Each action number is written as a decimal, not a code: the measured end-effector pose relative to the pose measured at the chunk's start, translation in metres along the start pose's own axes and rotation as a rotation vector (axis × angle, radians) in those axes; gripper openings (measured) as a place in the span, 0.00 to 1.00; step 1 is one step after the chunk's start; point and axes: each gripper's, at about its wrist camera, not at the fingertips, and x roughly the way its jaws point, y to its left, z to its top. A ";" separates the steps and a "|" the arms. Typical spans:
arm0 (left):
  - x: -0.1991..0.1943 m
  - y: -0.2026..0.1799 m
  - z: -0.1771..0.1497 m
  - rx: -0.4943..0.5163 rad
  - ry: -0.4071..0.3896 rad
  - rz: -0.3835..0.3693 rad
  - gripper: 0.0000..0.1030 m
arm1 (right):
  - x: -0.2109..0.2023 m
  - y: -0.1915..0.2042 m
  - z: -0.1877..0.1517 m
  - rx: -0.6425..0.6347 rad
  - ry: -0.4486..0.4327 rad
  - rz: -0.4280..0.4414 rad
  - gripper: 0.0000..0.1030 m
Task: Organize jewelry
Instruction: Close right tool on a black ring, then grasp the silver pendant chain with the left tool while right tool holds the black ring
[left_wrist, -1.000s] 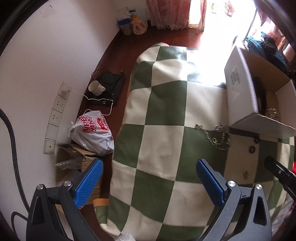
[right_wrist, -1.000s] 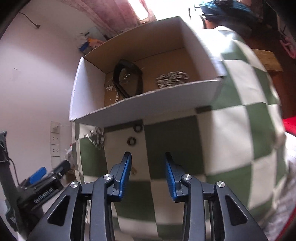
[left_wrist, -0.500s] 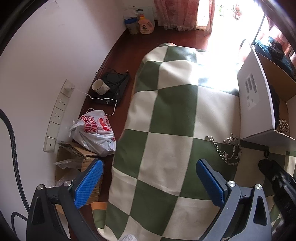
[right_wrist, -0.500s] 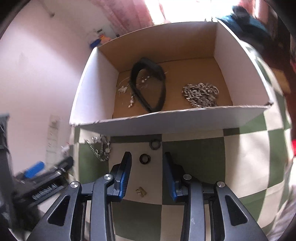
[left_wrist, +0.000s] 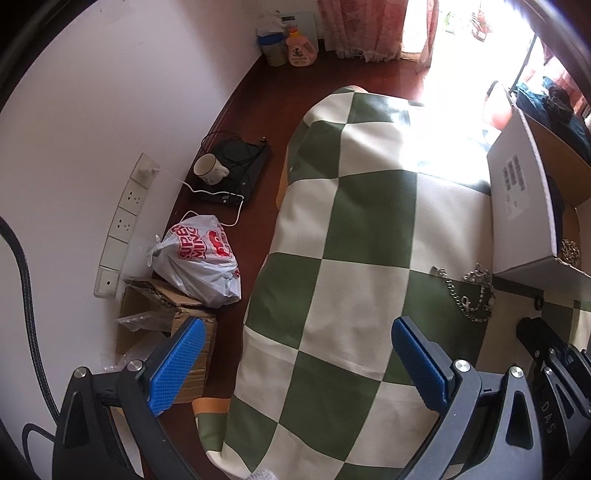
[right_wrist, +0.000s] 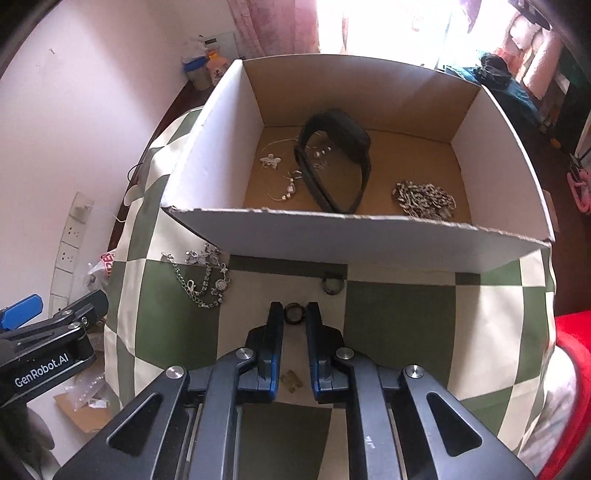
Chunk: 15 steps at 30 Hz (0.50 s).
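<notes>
In the right wrist view my right gripper (right_wrist: 294, 314) points down at the green-and-cream checked cloth (right_wrist: 399, 325). Its jaws are closing, and a small dark ring (right_wrist: 294, 313) sits between the fingertips, touching both pads. A second dark ring (right_wrist: 333, 286) lies just beyond, by the front wall of the white cardboard box (right_wrist: 369, 251). A small brass piece (right_wrist: 291, 381) lies under the fingers. A silver charm chain (right_wrist: 207, 280) (left_wrist: 474, 295) lies on the cloth to the left. My left gripper (left_wrist: 295, 343) hangs open and empty over the cloth.
Inside the box lie a black band (right_wrist: 332, 155), a thin pendant necklace (right_wrist: 282, 179) and a heap of silver chain (right_wrist: 424, 201). Left of the table, on the floor, are a plastic bag (left_wrist: 199, 258), a carton (left_wrist: 162, 314) and a mug (left_wrist: 208, 170).
My right gripper moved up to the rings in front of the box and rolled; its jaws narrowed from well apart to closing around the nearer ring. The left gripper barely moved.
</notes>
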 end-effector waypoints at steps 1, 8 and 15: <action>-0.001 -0.003 0.000 0.005 -0.001 -0.003 1.00 | -0.001 -0.001 -0.001 0.006 0.002 -0.002 0.12; -0.009 -0.025 0.002 0.037 -0.004 -0.113 1.00 | -0.012 -0.038 -0.003 0.055 0.003 -0.001 0.12; -0.014 -0.054 0.005 0.056 0.021 -0.283 0.99 | -0.027 -0.080 -0.007 0.142 -0.006 -0.016 0.12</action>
